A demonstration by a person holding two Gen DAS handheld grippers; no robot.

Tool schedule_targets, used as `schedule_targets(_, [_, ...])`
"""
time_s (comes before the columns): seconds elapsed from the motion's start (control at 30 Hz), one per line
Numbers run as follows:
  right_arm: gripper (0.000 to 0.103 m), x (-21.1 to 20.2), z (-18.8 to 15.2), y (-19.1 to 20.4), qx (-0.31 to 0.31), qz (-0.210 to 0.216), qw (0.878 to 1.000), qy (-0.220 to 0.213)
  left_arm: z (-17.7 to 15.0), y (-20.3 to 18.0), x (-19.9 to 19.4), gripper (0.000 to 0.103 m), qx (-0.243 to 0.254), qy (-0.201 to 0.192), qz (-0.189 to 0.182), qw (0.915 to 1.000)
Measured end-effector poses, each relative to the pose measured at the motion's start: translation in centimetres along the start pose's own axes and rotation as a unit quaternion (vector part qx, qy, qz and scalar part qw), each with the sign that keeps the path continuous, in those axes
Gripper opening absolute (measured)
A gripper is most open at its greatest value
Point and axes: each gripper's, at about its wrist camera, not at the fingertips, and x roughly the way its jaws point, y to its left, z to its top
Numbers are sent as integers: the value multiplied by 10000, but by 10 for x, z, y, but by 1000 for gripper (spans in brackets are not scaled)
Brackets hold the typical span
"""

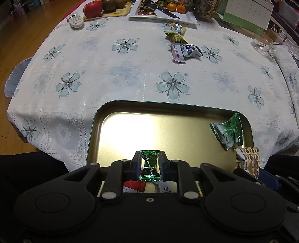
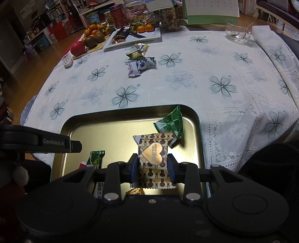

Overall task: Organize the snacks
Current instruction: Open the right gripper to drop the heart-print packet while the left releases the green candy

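A gold metal tray [image 1: 104, 130] [image 2: 78, 130] sits at the near table edge. My left gripper [image 1: 150, 163] is shut on a small dark green candy [image 1: 150, 165] and holds it over the tray's near side; the candy also shows in the right wrist view [image 2: 96, 158]. My right gripper [image 2: 152, 166] is shut on a brown patterned snack packet with a heart [image 2: 153, 155] [image 1: 248, 160], held over the tray's right part. A green packet [image 1: 227, 131] [image 2: 171, 124] lies in the tray's far right corner. Several wrapped snacks [image 1: 182, 50] [image 2: 139, 63] lie on the tablecloth farther away.
A white plate [image 1: 186, 19] [image 2: 155, 36] with a knife and tangerines, a fruit board with an apple [image 1: 93, 9] [image 2: 77, 48], a remote [image 1: 75, 20], a glass bowl [image 1: 265, 44] [image 2: 236, 34] and a calendar stand at the far edge. More wrappers lie in the tray under the grippers.
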Motion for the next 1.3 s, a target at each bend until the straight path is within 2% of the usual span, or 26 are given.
schedule_targets(0.07, [37, 1, 0, 0, -26, 13, 10000, 21, 0, 1, 1, 27, -18, 14, 13, 10000])
schedule_targets(0.17, [54, 4, -1, 1, -32, 18, 9999, 145, -1, 2, 2, 27, -22, 28, 43, 10000])
schedule_targets(0.4, [56, 11, -7, 2, -43, -16, 9994, 340, -3, 2, 6, 27, -7, 73, 107, 9999])
schedule_targets(0.67, [56, 7, -10, 6, -112, -8, 9995, 299, -8, 0, 1, 30, 92, 2, 184, 9998])
schedule_targets(0.93, [57, 4, -11, 9, -234, -126, 9995, 188, -14, -3, -11, 31, 101, -503, 378, 9980])
schedule_targets(1.23, [66, 2, -9, 8, -170, -374, 9990, -153, -16, -3, -16, 33, 42, -862, 479, 9951])
schedule_targets(1.3, [78, 2, -9, 8, -199, -357, 9989, -219, -17, -2, -16, 33, 32, -903, 467, 9948])
